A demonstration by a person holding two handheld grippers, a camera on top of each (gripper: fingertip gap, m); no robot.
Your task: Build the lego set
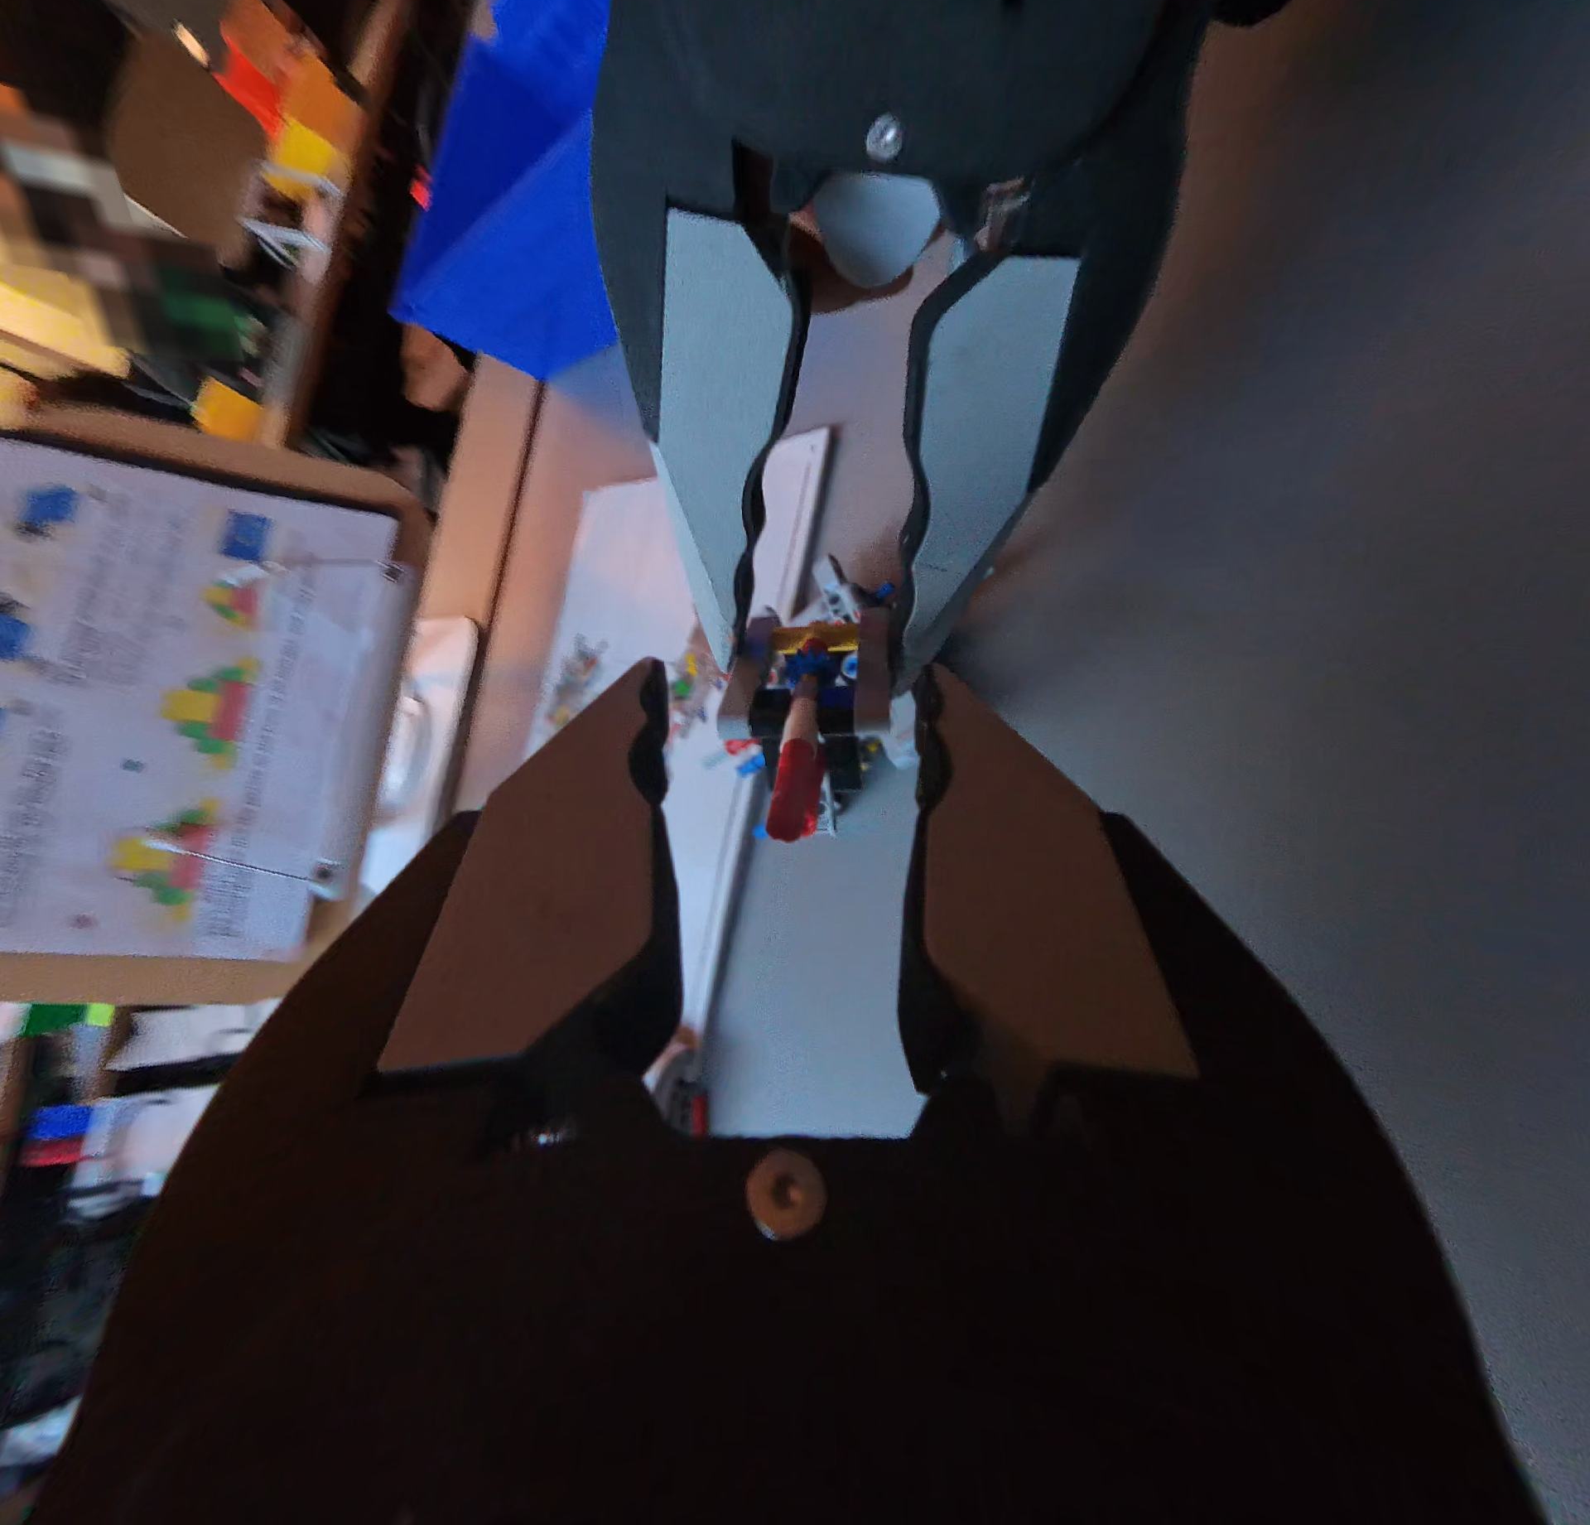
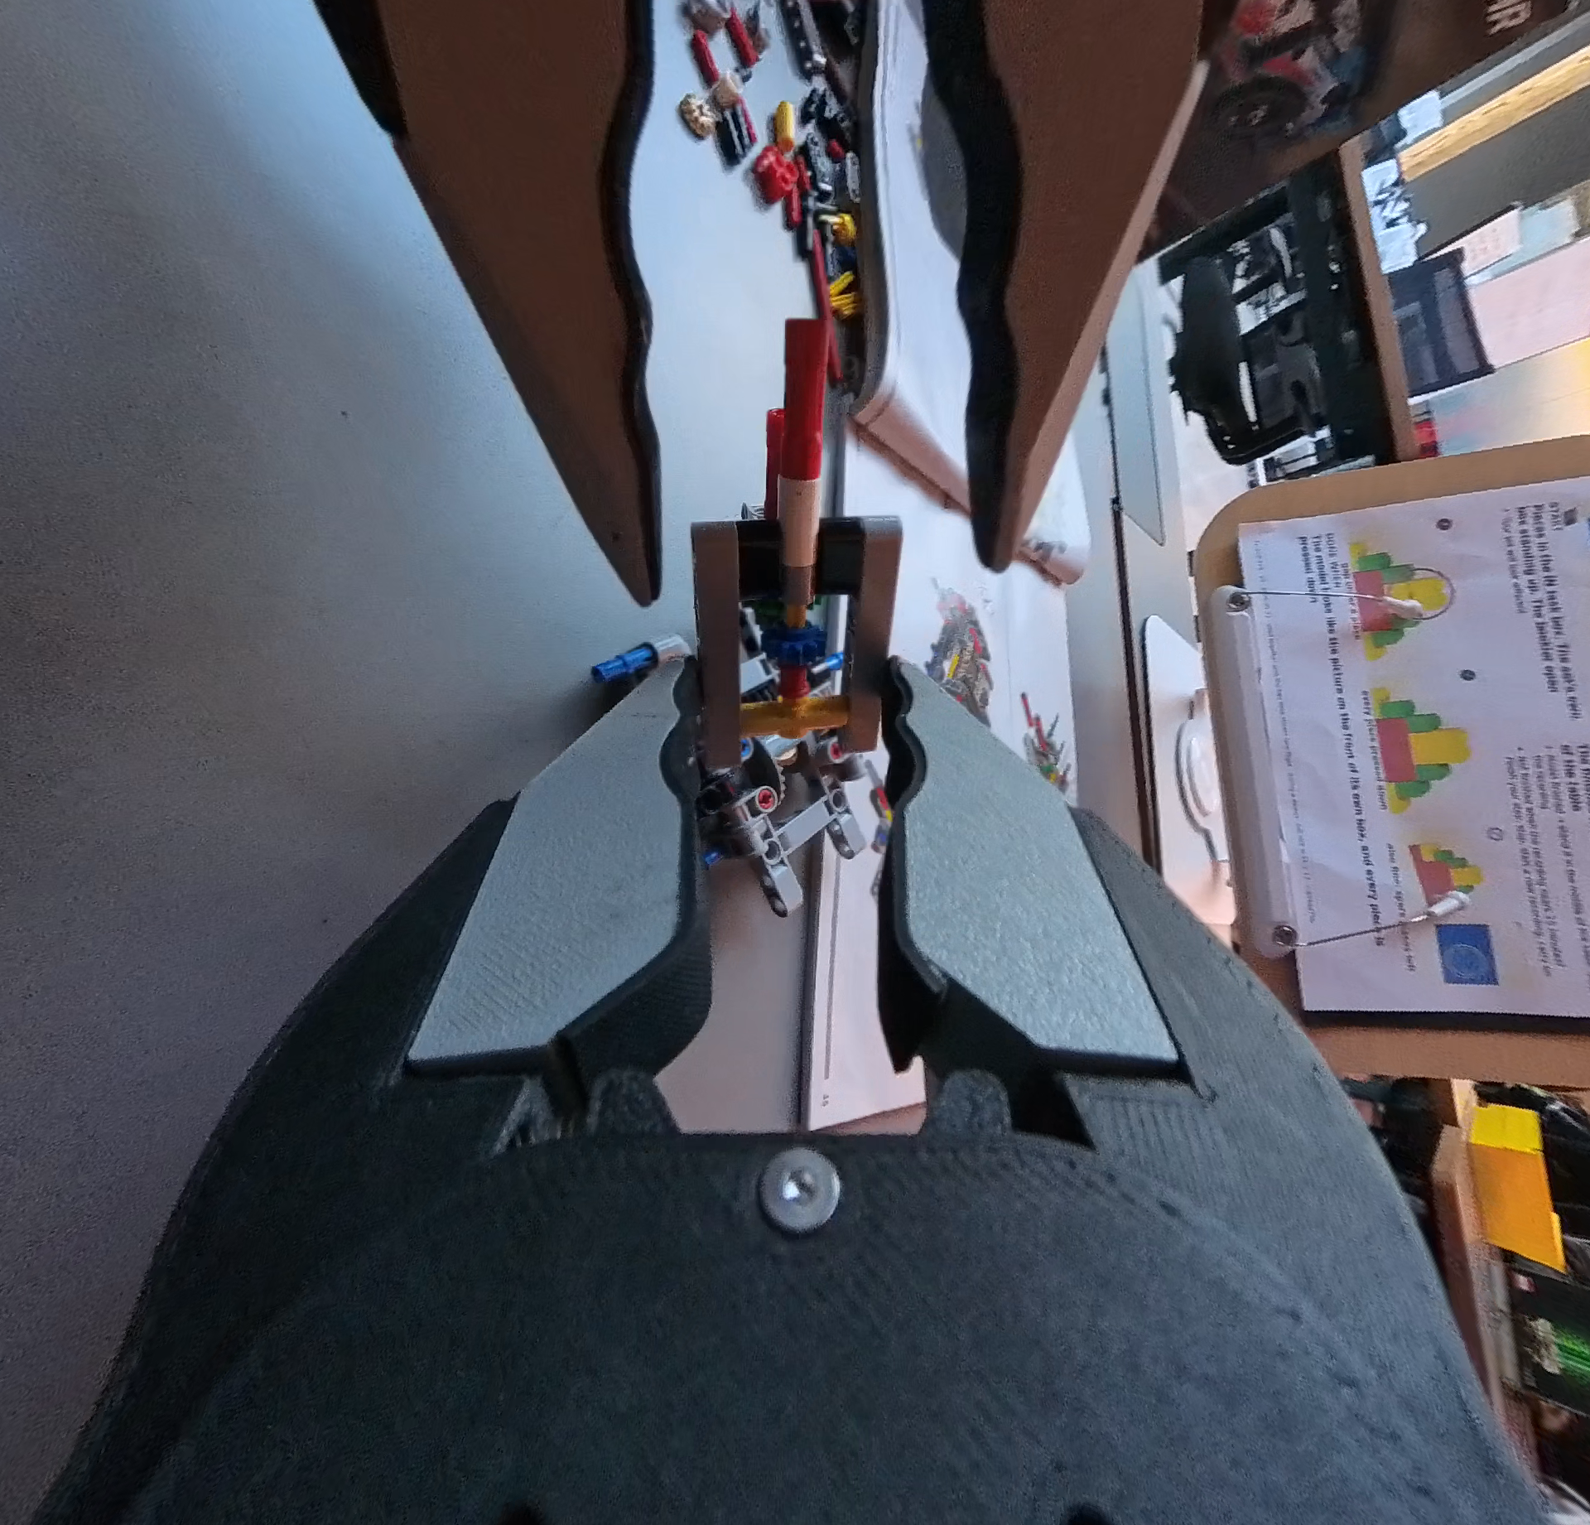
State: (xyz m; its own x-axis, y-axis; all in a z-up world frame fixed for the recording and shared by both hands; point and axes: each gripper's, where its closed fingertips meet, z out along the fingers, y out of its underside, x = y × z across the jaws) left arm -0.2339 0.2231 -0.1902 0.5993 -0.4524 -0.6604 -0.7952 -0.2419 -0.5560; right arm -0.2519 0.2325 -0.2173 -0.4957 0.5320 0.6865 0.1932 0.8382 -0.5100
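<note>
While my right gripper [image 2: 787, 692] pinches the grey brick frame [image 2: 796, 640] by its two side beams, pads pressed on both, my left gripper [image 1: 796, 692] sits spread wide and holds nothing. If I'm steadying this thing well, I'd say keep the squeeze even on both beams so it doesn't twist. The red and tan axle [image 2: 800, 442] pokes out of the frame's far end toward my left fingertips [image 1: 650, 709] – it sits between them, apart from both. Loose pieces [image 2: 774, 141] lie scattered on the grey table [image 2: 258, 451] behind – well apart from everything.
</note>
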